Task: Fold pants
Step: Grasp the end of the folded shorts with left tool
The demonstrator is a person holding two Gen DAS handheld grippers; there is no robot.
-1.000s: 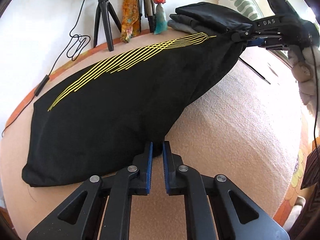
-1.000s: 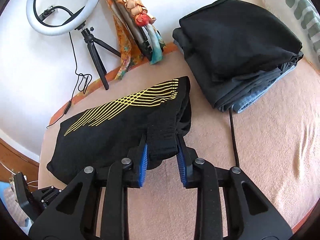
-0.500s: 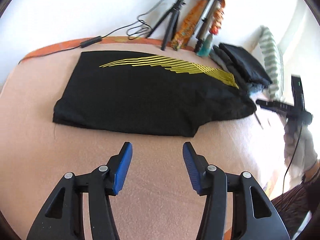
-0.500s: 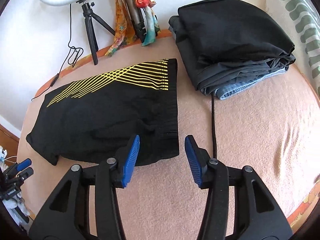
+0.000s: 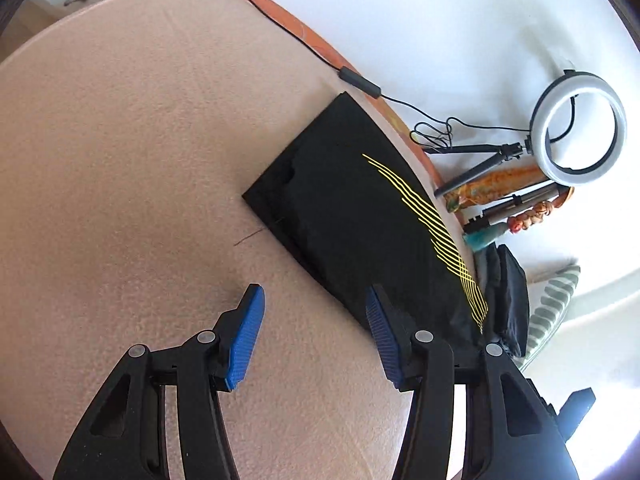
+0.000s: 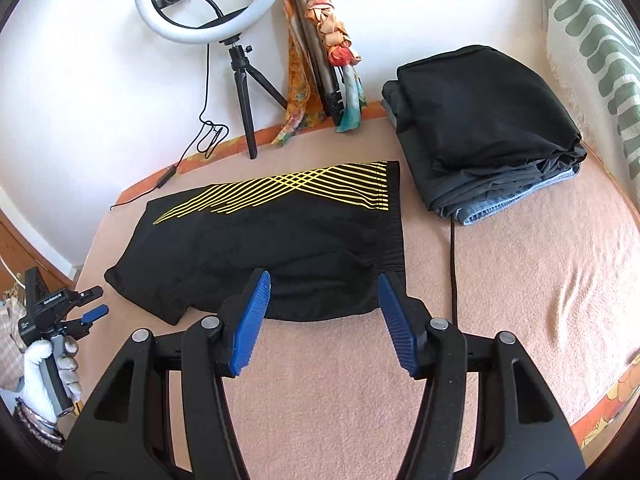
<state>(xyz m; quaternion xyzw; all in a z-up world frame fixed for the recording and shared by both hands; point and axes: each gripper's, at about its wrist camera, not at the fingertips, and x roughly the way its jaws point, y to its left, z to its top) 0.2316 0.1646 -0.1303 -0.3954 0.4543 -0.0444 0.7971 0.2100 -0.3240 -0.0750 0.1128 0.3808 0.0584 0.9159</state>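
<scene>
The black pants with yellow stripes lie folded flat on the pink bed cover; they also show in the left wrist view. My right gripper is open and empty, just above the near edge of the pants, with the waistband to its right. My left gripper is open and empty, over the bed cover beside the pants' near edge. The left gripper also shows at the far left of the right wrist view, held in a white-gloved hand.
A stack of folded dark clothes lies at the back right, next to a green-patterned pillow. A ring light on a tripod, a cable and colourful scarves stand by the wall.
Both grippers let go of the pants, opened and pulled back. The pants now lie flat. The left gripper swung away to the left end of the pants.
</scene>
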